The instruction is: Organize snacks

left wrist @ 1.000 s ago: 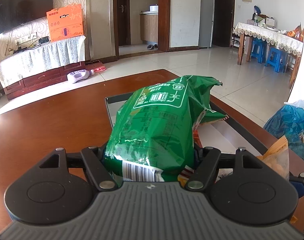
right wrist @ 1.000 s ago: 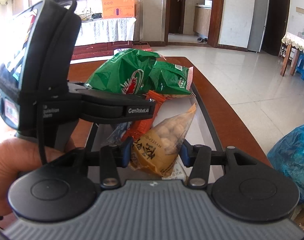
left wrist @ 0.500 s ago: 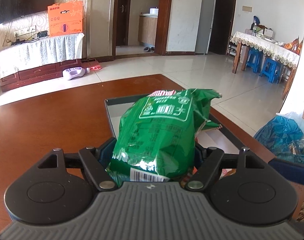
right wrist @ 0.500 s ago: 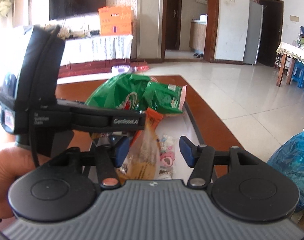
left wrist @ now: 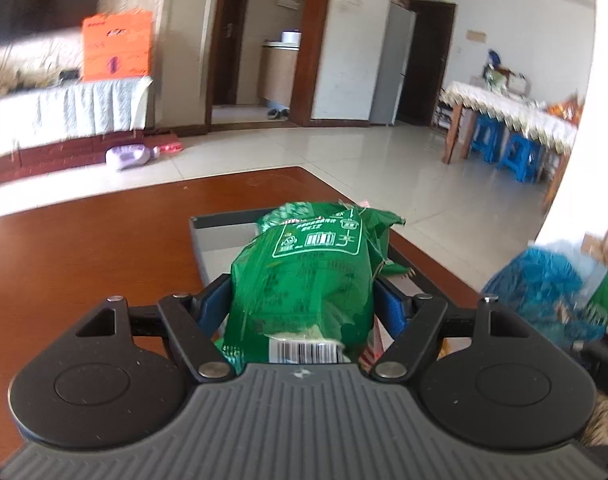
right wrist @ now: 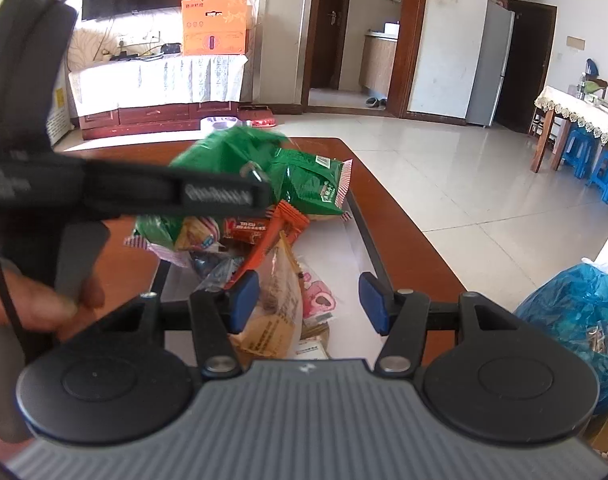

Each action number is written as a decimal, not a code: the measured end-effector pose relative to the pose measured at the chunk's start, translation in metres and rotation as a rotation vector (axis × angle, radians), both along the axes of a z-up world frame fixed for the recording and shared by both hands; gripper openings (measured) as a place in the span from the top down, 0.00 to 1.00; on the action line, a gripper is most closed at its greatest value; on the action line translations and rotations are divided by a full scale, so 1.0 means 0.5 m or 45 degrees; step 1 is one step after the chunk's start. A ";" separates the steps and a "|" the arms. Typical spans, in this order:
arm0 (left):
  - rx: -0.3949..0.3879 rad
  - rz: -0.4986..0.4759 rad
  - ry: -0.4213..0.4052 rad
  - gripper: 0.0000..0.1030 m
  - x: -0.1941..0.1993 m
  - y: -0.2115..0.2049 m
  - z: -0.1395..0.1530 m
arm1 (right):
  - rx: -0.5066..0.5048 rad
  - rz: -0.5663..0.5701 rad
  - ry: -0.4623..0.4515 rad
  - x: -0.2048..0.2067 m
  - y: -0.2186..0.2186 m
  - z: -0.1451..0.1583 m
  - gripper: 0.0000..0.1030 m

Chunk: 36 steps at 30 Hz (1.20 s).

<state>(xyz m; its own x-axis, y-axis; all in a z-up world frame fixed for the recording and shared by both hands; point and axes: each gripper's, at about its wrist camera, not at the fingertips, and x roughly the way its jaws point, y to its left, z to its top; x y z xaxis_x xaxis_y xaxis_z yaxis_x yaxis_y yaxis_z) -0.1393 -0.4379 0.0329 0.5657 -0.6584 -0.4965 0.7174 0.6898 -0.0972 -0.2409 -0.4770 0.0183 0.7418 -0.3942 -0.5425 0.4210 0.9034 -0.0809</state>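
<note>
Just spread the jaws of the right gripper [right wrist: 310, 300] wider, letting go of the translucent yellow plastic bag of nuts [right wrist: 277, 304] pinched a second ago; now loose between the blue pads, against the left one and clear of the right, resting at the near end of the dark-rimmed grey rectangular tray [right wrist: 368, 236]. Counts, most likely, as one snack delivered, with that gripper free for another. Meanwhile lifted the large crinkly green foil snack bag [left wrist: 304, 280] in the left gripper [left wrist: 299, 300], clenched on it from both sides and raised over the middle of the tray, so probably not yet set down. From the left wrist, little beyond green foil, the far rim of the tray and brown wooden tabletop [left wrist: 83, 260] left of the tray. Only from the right wrist: the heap under the raised bag, with an orange wrapper [right wrist: 263, 228] and a pink packet [right wrist: 318, 296] in the tray, plus the hand [right wrist: 35, 304] on the left tool's handle.
</note>
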 end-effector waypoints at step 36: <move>-0.026 -0.065 0.005 0.20 -0.031 0.011 0.029 | 0.013 -0.001 -0.064 -0.009 0.004 -0.002 0.39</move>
<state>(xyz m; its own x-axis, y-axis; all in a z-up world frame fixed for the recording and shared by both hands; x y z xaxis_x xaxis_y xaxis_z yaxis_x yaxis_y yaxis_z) -0.1546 -0.4324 0.0475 0.5288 -0.6967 -0.4848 0.7514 0.6498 -0.1142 -0.2453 -0.4751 0.0172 0.7682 -0.3892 -0.5083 0.4247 0.9039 -0.0502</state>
